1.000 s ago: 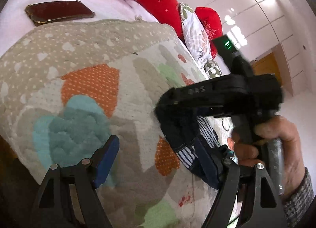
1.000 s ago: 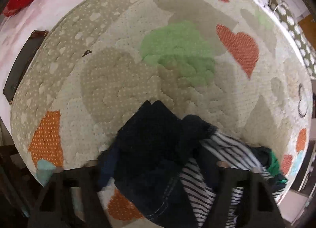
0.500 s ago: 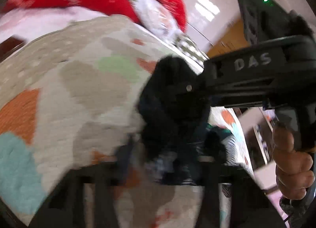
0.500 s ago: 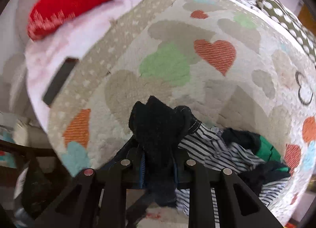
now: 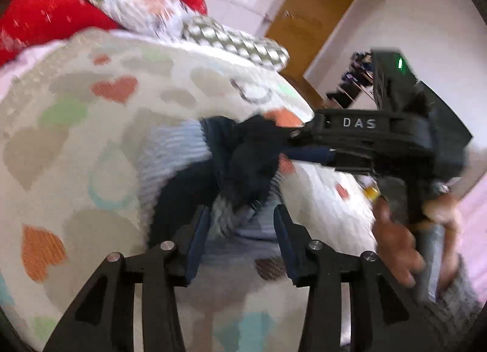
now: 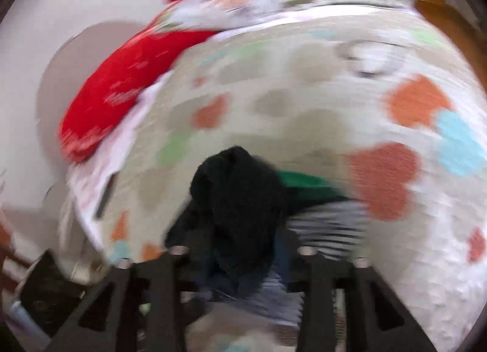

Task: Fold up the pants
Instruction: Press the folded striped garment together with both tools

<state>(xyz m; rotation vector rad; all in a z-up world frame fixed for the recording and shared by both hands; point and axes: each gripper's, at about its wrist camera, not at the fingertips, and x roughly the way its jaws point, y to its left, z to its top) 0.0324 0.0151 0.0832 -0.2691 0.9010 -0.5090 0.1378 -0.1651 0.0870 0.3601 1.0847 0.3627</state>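
1. Right tool [image 5: 283, 146] clamped on bunched dark navy denim pants [image 5: 252, 157], lifted over heart-patterned quilted bed [image 5: 76, 145].
2. Left tool [image 5: 240, 230] parted wide, empty, just below pants.
3. Striped garment [image 6: 328, 227] alongside.

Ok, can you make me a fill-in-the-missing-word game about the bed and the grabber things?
1. The right gripper is pinching a bunch of dark ____ cloth, the pants.
2. The bedspread is covered with shapes called ____.
3. The big pillow at the head of the bed is coloured ____.
4. The left gripper has its two fingers ____, with nothing between them.

Missing words: navy; hearts; red; open
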